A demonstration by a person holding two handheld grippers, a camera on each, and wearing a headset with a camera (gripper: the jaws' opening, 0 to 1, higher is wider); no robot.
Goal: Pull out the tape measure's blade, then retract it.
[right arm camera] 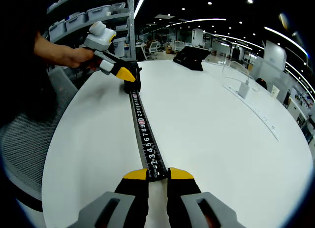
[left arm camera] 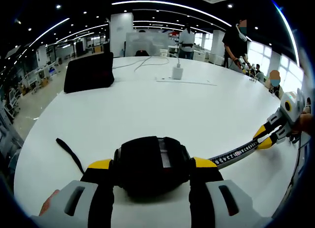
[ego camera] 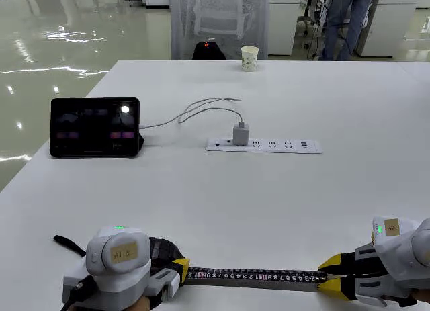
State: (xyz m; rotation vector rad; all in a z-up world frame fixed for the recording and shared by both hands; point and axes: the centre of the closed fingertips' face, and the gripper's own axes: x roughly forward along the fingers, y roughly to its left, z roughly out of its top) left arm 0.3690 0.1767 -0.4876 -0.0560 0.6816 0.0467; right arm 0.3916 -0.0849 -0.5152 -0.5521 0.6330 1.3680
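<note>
A black tape measure case [left arm camera: 151, 163] sits between the yellow-tipped jaws of my left gripper [left arm camera: 150, 164], which is shut on it near the table's front edge [ego camera: 164, 254]. Its black blade [ego camera: 252, 277] with white numbers runs flat along the table to my right gripper [ego camera: 330, 275]. That gripper [right arm camera: 157, 174] is shut on the blade's end [right arm camera: 152, 165]. In the right gripper view the blade [right arm camera: 143, 132] stretches away to the case [right arm camera: 133, 83] held by the left gripper. A black wrist strap [left arm camera: 69, 151] trails from the case on the table.
A dark tablet [ego camera: 95, 127] stands at the left. A white power strip [ego camera: 265, 146] with a charger [ego camera: 240, 134] and cables lies mid-table. A paper cup [ego camera: 249, 58] is at the far edge by a mesh chair [ego camera: 218, 22]. People stand beyond the table [ego camera: 347, 19].
</note>
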